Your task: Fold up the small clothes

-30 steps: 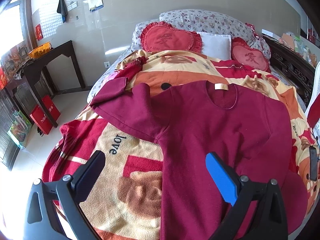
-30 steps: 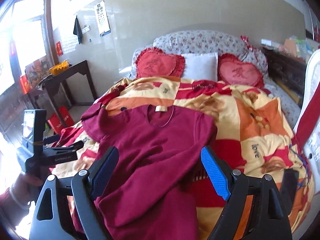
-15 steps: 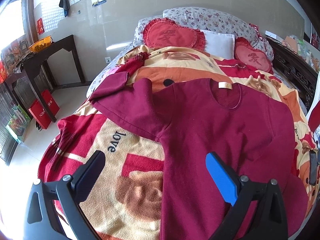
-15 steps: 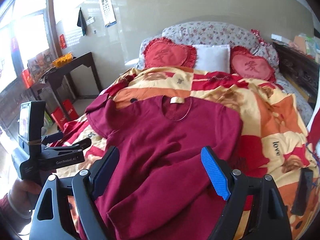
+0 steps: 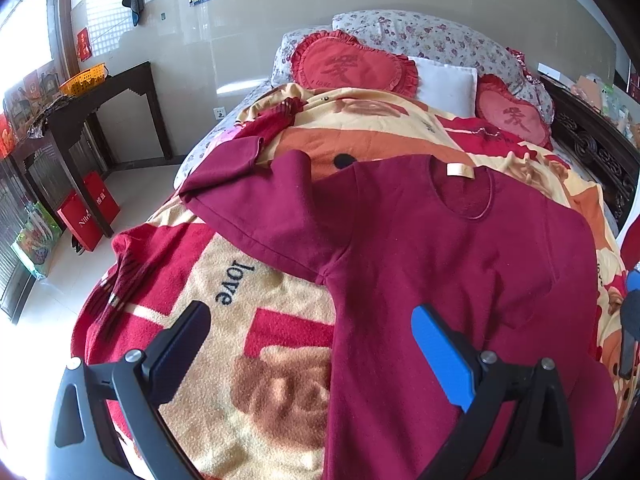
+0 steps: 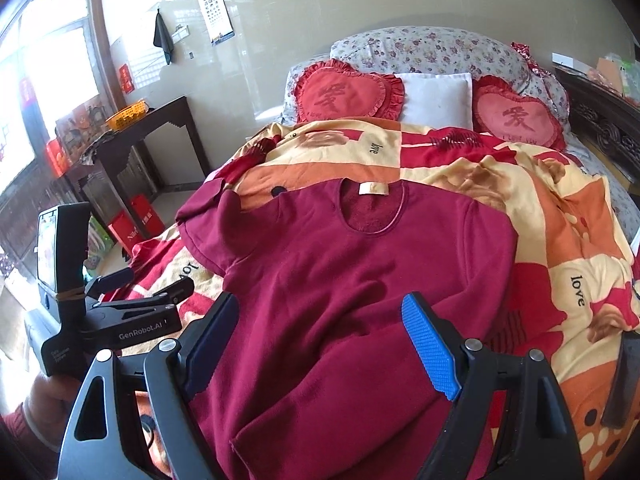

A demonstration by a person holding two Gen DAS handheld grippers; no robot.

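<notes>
Two grippers, left gripper (image 5: 308, 344) and right gripper (image 6: 320, 334), fingers spread, fuzzy maroon sweater (image 6: 340, 272), fleece blanket (image 6: 560, 220)

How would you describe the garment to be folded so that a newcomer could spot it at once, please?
Start at the bed, covered by a patchwork blanket in red, orange and cream. Spread flat on its near half lies the maroon long-sleeved top, neckline towards the pillows. Unlike the patterned bedding and the red heart cushions, it is plain, with a cream label inside its collar.
</notes>
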